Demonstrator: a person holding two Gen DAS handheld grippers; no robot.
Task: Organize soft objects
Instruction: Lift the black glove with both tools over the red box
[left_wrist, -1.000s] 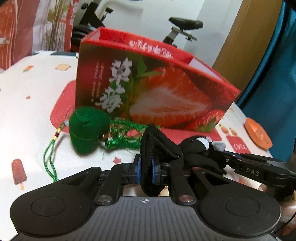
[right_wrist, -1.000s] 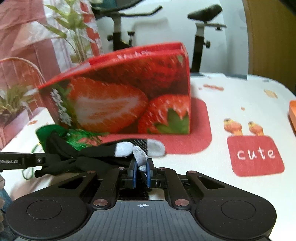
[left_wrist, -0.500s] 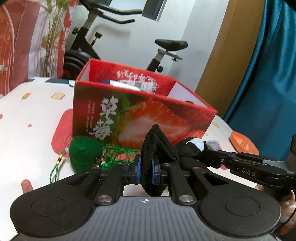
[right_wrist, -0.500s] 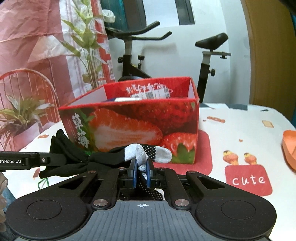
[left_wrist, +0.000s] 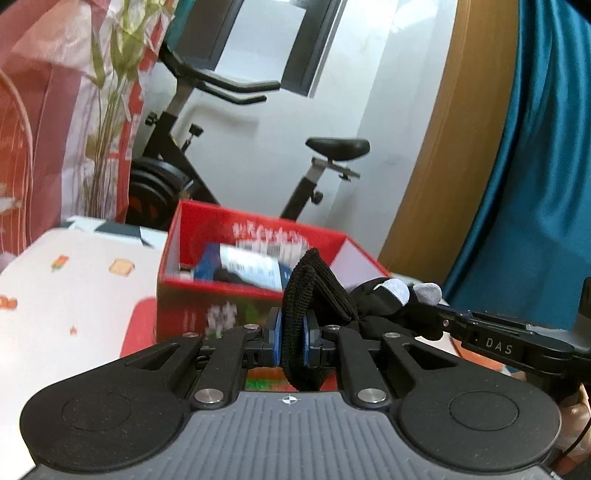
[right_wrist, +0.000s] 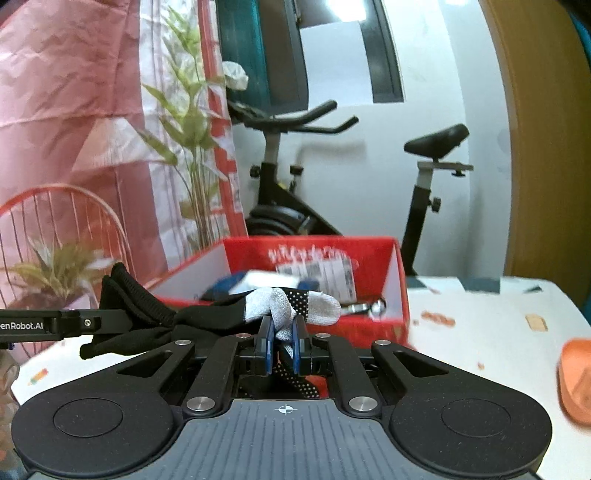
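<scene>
A black glove (left_wrist: 317, 291) with grey fingertips (right_wrist: 295, 308) is stretched between my two grippers. My left gripper (left_wrist: 293, 334) is shut on its black cuff. My right gripper (right_wrist: 282, 338) is shut on its grey fingertips. The glove hangs above the near rim of the red strawberry box (left_wrist: 184, 269), whose open top also shows in the right wrist view (right_wrist: 400, 291). Inside the box lie a blue and white packet (left_wrist: 240, 266) and a metal piece (right_wrist: 369, 306).
The box stands on a white patterned tablecloth (left_wrist: 74, 295). An orange dish (right_wrist: 576, 376) lies at the right. An exercise bike (right_wrist: 295, 177), a plant (right_wrist: 184, 122) and a teal curtain (left_wrist: 535, 147) stand behind the table.
Both grippers have risen with the glove, from table level in front of the box to above its rim. The box's inside now shows. The green pouch has dropped out of view.
</scene>
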